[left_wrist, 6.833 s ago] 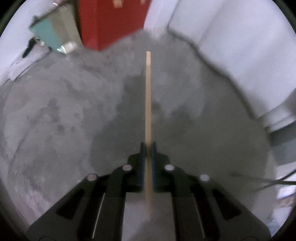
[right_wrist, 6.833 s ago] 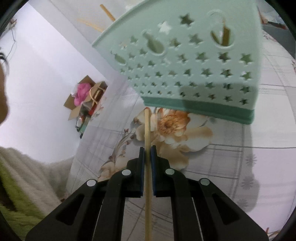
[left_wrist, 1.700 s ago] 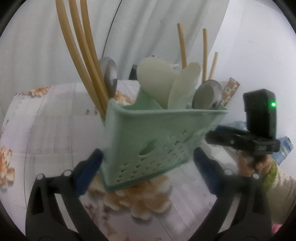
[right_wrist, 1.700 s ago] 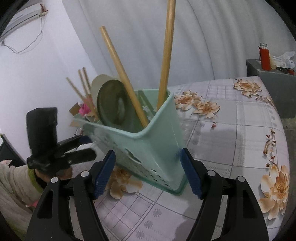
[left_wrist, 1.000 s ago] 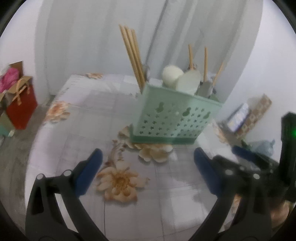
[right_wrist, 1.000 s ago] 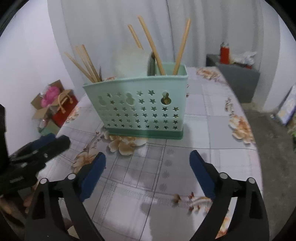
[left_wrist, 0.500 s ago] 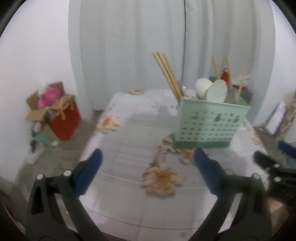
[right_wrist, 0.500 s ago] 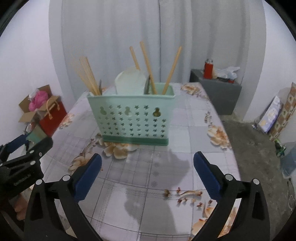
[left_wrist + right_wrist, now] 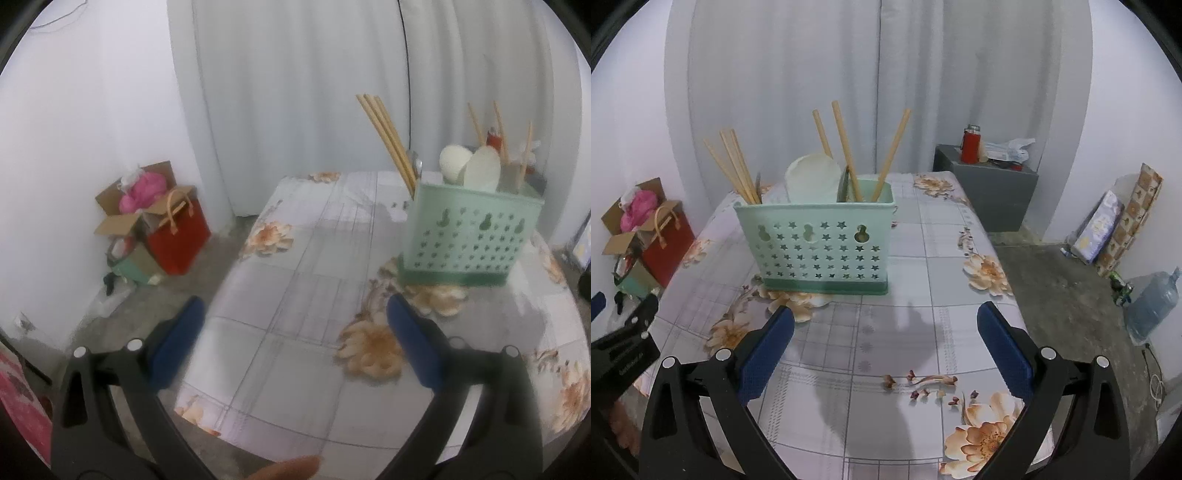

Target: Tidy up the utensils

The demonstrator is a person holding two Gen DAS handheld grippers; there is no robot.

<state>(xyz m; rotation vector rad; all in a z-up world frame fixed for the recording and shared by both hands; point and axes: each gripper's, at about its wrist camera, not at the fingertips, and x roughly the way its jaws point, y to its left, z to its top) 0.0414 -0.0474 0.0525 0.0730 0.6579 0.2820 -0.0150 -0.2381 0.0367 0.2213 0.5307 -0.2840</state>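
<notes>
Left tongs point(image 9: 291, 336): spread wide, with nothing held between the blue pads; only bare tablecloth is seen in the gap.
Right tongs point(image 9: 885, 343): spread wide and empty. Their jaws have just been opening to full width, with nothing between them.
Utensil holder point(image 9: 820, 245): a mint-green perforated caddy with star-shaped holes, set upright on the surface. It is seen ahead of the right tongs, slightly toward their left pad, and well clear of both pads. From the left tongs it is found ahead and off to the right, beyond the right pad point(image 9: 469, 236).
Chopsticks point(image 9: 846, 151): wooden sticks are stood upright and leaning in the holder, three grouped at its left end in the right view and three more fanned out at its right end.
Spoons point(image 9: 812, 181): pale rounded spoon bowls are seen rising above the rim in the middle section of the holder.
Surface point(image 9: 923, 258): covered with a grey checked cloth printed with orange flowers; the space directly between each pair of tongs is taken up by it.
Red bag point(image 9: 181, 236): placed on the floor with cardboard boxes, ahead and left of the left tongs.
Grey cabinet point(image 9: 990, 192): set beyond the surface, ahead and right of the right tongs, with a red flask point(image 9: 970, 144) on top.
</notes>
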